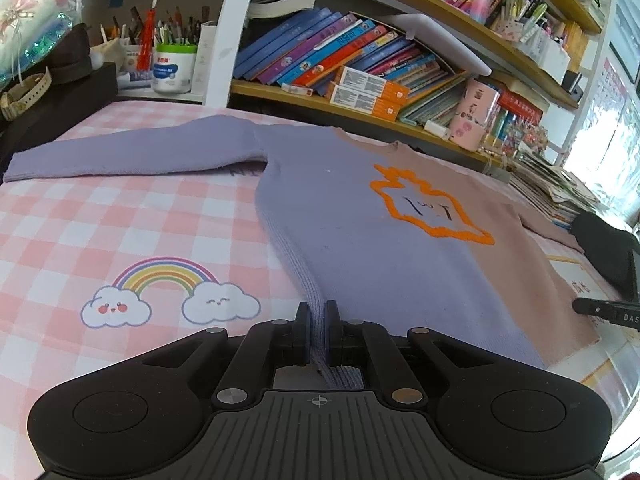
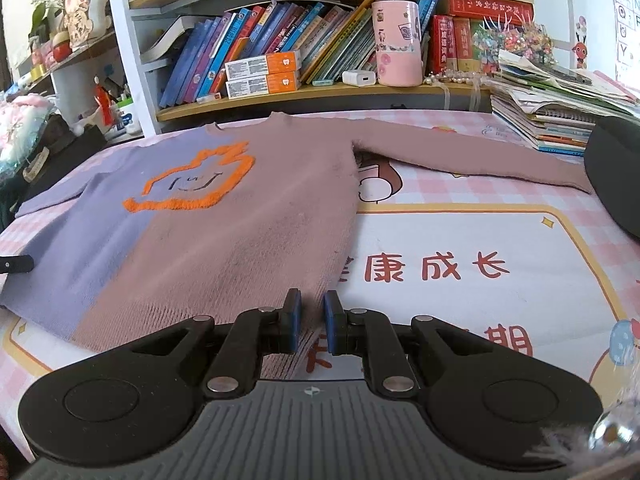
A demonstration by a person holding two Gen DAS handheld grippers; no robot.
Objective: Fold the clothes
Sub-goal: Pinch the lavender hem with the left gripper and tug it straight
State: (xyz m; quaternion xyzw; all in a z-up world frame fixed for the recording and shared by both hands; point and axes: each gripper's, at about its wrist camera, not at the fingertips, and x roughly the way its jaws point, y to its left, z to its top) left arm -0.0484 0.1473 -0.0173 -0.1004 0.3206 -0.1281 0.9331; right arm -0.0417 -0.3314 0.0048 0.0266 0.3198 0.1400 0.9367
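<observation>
Sweater (image 1: 360, 248) lies spread flat on the tabletop (image 1: 140, 216), which has a pink checked cover, front side up, with both sleeves stretched out to the sides. Its half on the side of the rainbow print (image 1: 168, 280) is lilac, the other half is dusty pink, and the orange outline figure (image 1: 424, 208) sits in the middle of the chest.

The left gripper (image 1: 319, 320) is at the lilac bottom corner, near the rainbow print, and its fingers are closed on the ribbed side edge, which stands up as a thin pinched ridge between them. The right gripper (image 2: 312, 320) is at the pink bottom corner; its fingers are nearly together and pink knit shows in the narrow gap, but I cannot be sure whether they press on it.

Several things could go wrong here, in my judgement. If the right hold is weak, that corner may slip out when both hands lift, and the fold would come out crooked. The left fingers may hold only one layer, so the back layer would stay behind and bunch. The knit stretches easily, so uneven pulling could drag the orange figure off centre. The loose sleeves may also trail and end up folded under the body.
</observation>
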